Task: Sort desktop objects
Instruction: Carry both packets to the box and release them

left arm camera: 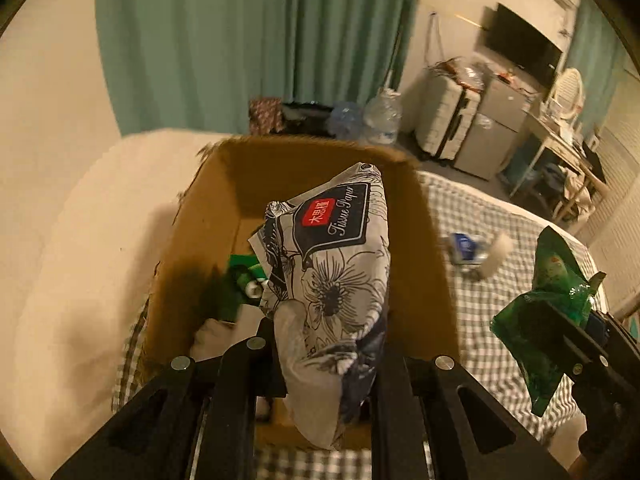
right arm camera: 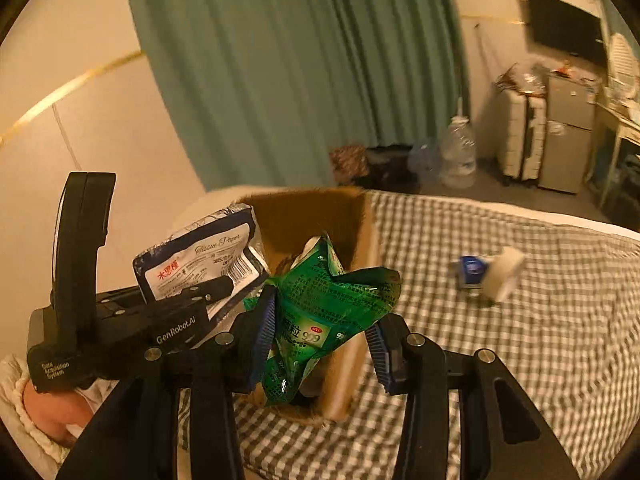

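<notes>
Left wrist view: a green curtain [left arm camera: 256, 40] hangs behind the bed [left arm camera: 500, 240], whose checked cover carries an open cardboard box [left arm camera: 416, 248]. Right of the box lies a small blue-and-white item [left arm camera: 476, 252], blurred. Above the box, the left gripper [left arm camera: 324, 344] has its jaws pinching a tissue pack [left arm camera: 336, 264]. Beside the box's right wall, the right gripper [right arm camera: 320, 344] pinches a green packet [right arm camera: 324, 304].
</notes>
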The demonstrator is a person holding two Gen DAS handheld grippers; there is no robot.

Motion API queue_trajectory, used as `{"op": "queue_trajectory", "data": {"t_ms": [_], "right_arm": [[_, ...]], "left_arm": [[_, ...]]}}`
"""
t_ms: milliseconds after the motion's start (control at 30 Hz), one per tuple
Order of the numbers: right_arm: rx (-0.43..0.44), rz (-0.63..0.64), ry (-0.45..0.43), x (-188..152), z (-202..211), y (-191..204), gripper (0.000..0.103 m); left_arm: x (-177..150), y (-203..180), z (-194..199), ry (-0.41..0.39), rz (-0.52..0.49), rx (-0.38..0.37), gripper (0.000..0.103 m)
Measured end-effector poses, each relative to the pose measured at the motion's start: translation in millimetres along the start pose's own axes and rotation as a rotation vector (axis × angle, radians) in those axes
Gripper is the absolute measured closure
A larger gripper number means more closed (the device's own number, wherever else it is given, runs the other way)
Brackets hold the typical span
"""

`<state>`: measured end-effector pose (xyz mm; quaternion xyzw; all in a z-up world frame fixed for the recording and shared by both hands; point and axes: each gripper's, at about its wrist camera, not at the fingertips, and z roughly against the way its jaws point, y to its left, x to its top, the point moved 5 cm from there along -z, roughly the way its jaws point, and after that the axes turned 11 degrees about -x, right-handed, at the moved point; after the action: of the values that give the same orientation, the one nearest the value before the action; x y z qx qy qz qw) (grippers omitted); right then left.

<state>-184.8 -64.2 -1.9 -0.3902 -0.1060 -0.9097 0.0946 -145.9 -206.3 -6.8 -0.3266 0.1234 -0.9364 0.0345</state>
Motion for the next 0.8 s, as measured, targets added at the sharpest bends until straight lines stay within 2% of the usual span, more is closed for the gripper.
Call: {"op": "queue_trajectory", "data": {"t_ms": [167,233,267,300,333,367,400,467,600,700,800], "right_arm": [[0.055,-0.04,0.069,9.2,-44.5,4.7,0.059],[0.079,-0.038,0.077,12.2,-53.4,14.6,0.058],[0.074,-0.04,0.074,16.0,-56.9,17.1,0.045],[0.052,-0.048,0.066,19.2,-58.1,15.2,0.018],[0.031,-0.058,0.044,20.7,-53.9,14.2,0.012],[0.018,-0.068,0.009,23.0,-49.4,9.5,0.011],[0.005,-0.071,-0.024,24.7,-42.9,1.9,0.011],[-0.04,-0.06,-0.06,24.1,-34.9,-17.0,0.011],[-0.178,-0.068,-0.048,12.9,-21.7,-66.3,0.011],[-0.284,-0.103,-0.079,1.6,4.3,-107.5,0.011],[-0.395,-0.104,-0.116,-7.3,38.9,-137.6,0.011]], "left_arm": [[-3.4,25.1,-29.1,0.037,0.014,0.044,0.089],[3.2,30.4,-36.1,0.038,0.021,0.023,0.087],[7.3,28.8,-36.7,0.028,0.023,0.022,0.073],[10.9,27.4,-37.0,0.02,0.024,0.025,0.058],[12.4,24.9,-36.5,0.018,0.025,0.036,0.019],[13.1,24.6,-35.2,0.011,0.027,0.066,0.006],[12.7,23.4,-30.5,-0.023,0.02,0.099,0.006],[10.2,14.3,-25.8,-0.04,-0.023,0.114,0.006],[1.9,-7.9,-13.7,-0.04,-0.054,0.118,0.006],[-7.9,-32.6,-2.5,-0.05,-0.065,0.111,0.006],[-12.0,-71.6,3.1,0.005,-0.128,0.106,0.006]]}}
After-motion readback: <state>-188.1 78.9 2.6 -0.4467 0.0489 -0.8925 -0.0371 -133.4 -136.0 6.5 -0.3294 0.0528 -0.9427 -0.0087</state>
